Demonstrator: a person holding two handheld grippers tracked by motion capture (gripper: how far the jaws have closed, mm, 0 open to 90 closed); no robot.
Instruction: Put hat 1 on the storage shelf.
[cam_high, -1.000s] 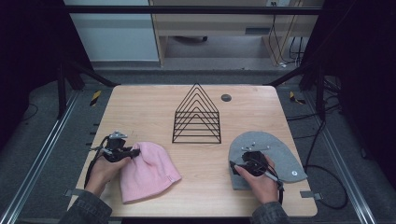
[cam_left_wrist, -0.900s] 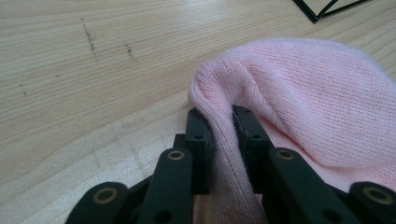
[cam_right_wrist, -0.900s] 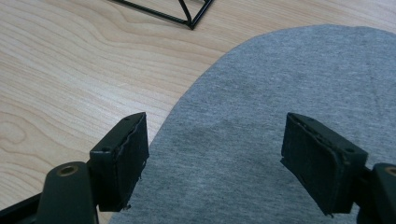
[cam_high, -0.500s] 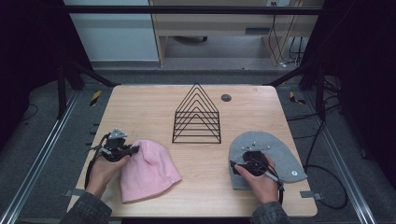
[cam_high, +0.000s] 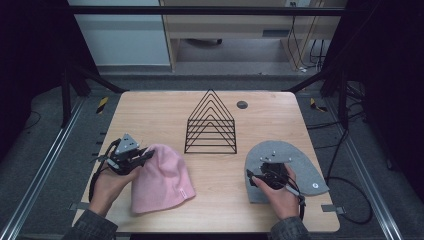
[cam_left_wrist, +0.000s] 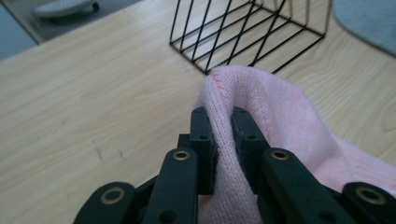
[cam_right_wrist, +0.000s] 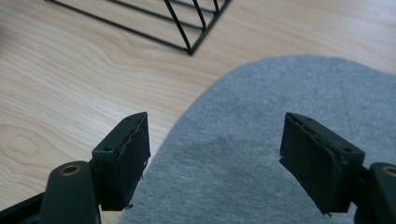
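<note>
pink knit hat pinched on the left, grey hat under wide jaws on the right

high view: the left hand-held gripper (cam_high: 141, 156) sits at the near left of the pale wooden worktop (cam_high: 165, 112), its jaws on the left edge of the soft pink knitted beanie (cam_high: 162, 180), which lies spread toward the person with a small tag at its lower right. a black wire rack of nested triangular frames (cam_high: 211, 123) stands upright at the middle, apart from both hats. the right hand-held gripper (cam_high: 264, 170) rests over the flat grey felt-like hat (cam_high: 300, 162) at the near right. a small dark round disc (cam_high: 242, 104) lies behind the rack, toward the far edge.

left gripper view: the left hand-held gripper (cam_left_wrist: 223, 135) has just been closing, and its jaws now stand narrow, clamped on a raised fold of the pink beanie (cam_left_wrist: 280, 116); the fabric passes between the pads and bulges above them. the wire rack (cam_left_wrist: 243, 32) stands beyond, and a corner of the grey hat (cam_left_wrist: 369, 21) shows at the upper right.

right gripper view: the right hand-held gripper (cam_right_wrist: 215, 154) holds nothing; its jaws stand wide apart above the grey hat (cam_right_wrist: 261, 140), the left jaw near the hat's curved edge. a corner of the wire rack (cam_right_wrist: 187, 28) lies beyond on the worktop (cam_right_wrist: 60, 93).
</note>
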